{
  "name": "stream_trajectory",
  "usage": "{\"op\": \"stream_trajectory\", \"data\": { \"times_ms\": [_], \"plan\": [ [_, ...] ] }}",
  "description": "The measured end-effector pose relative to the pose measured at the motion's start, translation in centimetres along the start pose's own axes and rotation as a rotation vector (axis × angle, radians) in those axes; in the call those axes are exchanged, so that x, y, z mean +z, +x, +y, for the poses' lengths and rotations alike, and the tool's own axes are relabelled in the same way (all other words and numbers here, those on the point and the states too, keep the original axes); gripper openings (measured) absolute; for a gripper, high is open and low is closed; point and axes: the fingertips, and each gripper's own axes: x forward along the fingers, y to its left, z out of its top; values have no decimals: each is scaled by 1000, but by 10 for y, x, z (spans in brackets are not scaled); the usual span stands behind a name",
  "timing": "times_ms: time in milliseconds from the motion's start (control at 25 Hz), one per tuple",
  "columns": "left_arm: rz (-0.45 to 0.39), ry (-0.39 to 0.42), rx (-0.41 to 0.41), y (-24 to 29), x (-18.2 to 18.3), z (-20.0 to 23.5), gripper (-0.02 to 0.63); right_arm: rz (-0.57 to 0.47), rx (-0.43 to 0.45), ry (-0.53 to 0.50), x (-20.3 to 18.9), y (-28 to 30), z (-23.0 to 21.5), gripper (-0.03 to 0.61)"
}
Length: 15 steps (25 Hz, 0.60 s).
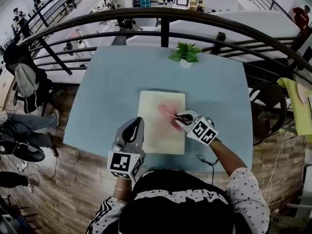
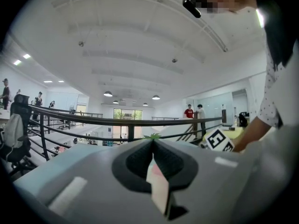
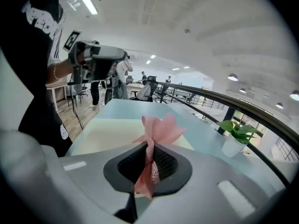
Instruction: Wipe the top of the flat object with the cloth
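The soft, limp pink cloth [image 1: 167, 113] is pinched in a bunch by the right gripper [image 1: 179, 119] at the right-middle of the flat board [image 1: 155, 101], while that stiff, probably light board is clamped at its near-left edge by the left gripper [image 1: 136, 125], judged a sound steadying hold.

Small potted plant [image 1: 185, 54] on the pale blue table [image 1: 107, 91] well ahead of the right gripper [image 1: 180, 119], curved black railing [image 1: 165, 14] beyond the plant, jacket-draped chair [image 1: 27, 82] far left of the left gripper [image 1: 135, 123]
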Motion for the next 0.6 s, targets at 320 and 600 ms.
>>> {"op": "stream_trajectory", "data": {
  "times_ms": [320, 600],
  "plan": [
    [1, 0, 47, -10, 0, 16, 0, 83, -42, -107, -13, 17, -48, 20],
    [10, -24, 102, -21, -3, 33, 0, 170, -26, -247, -20, 39, -65, 20]
  ]
}}
